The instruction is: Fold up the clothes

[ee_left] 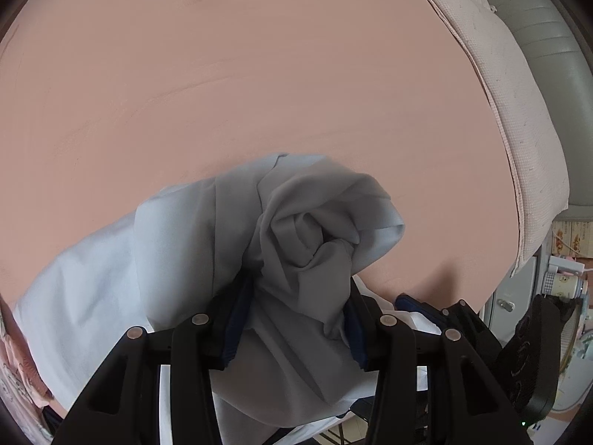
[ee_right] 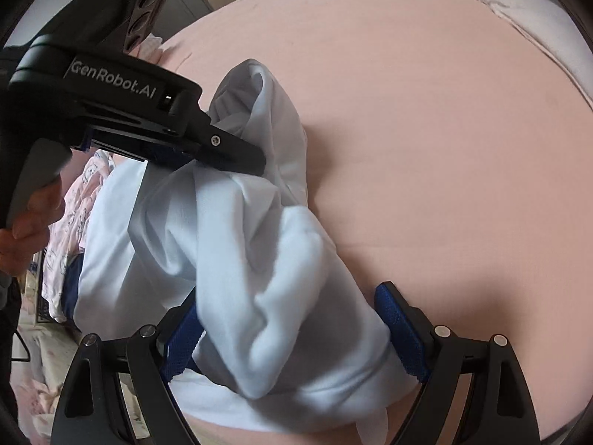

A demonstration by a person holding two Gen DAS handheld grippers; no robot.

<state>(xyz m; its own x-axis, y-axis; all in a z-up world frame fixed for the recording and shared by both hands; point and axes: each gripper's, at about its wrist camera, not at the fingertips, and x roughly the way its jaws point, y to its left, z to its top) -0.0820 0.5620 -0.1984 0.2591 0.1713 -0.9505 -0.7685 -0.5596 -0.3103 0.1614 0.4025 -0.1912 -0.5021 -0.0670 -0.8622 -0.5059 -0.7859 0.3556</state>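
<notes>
- On the pink bed sheet (ee_left: pixel 259 74), my left gripper (ee_left: pixel 292 319) pinches a bunched fold of the pale blue garment (ee_left: pixel 185 230).
- My right gripper (ee_right: pixel 292 333) stands wide around another bunch; pad contact is hidden.
- Cloth covers both sets of fingertips.

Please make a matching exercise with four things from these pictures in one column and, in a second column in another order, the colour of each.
Things:
1. bed sheet
2. bunched garment
3. pads on the right gripper's fingers
4. body of the left gripper

Colours:
A. black
B. pale blue
C. peach pink
D. bright blue

Right pairs: 1-C, 2-B, 3-D, 4-A
</notes>
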